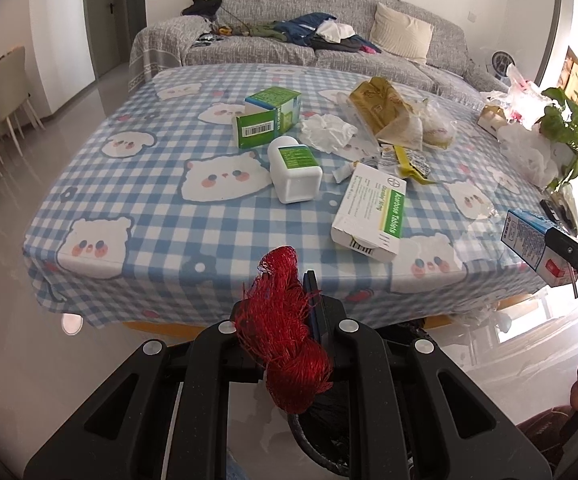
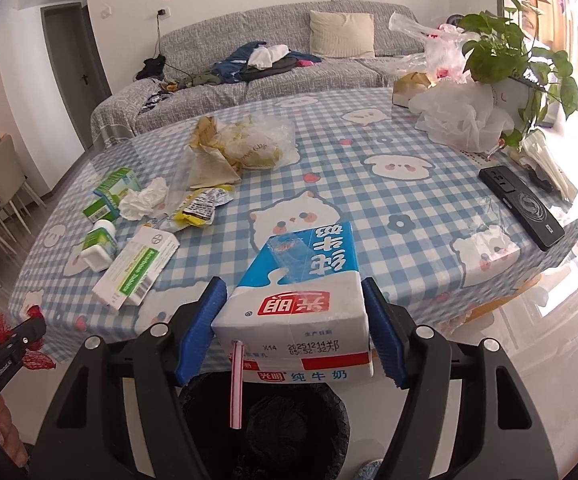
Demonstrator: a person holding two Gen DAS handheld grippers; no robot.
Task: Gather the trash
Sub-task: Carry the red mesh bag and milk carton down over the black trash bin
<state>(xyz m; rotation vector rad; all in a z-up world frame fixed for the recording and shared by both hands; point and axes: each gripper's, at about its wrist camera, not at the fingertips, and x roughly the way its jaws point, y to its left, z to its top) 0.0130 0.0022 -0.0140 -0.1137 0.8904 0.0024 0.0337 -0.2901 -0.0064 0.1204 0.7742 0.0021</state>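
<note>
Both loads hang over the black-lined bin (image 2: 265, 420) — left gripper (image 1: 289, 312) clamped on red mesh netting (image 1: 285, 336), right gripper (image 2: 295, 332) squeezing the blue-white milk carton (image 2: 305, 292); next, spread jaws.

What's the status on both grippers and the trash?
Left gripper shut on red mesh netting. Right gripper holding milk carton above bin. Path clear.

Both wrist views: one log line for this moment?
left gripper: shut on red mesh net | right gripper: milk carton held | bin: below both
</note>
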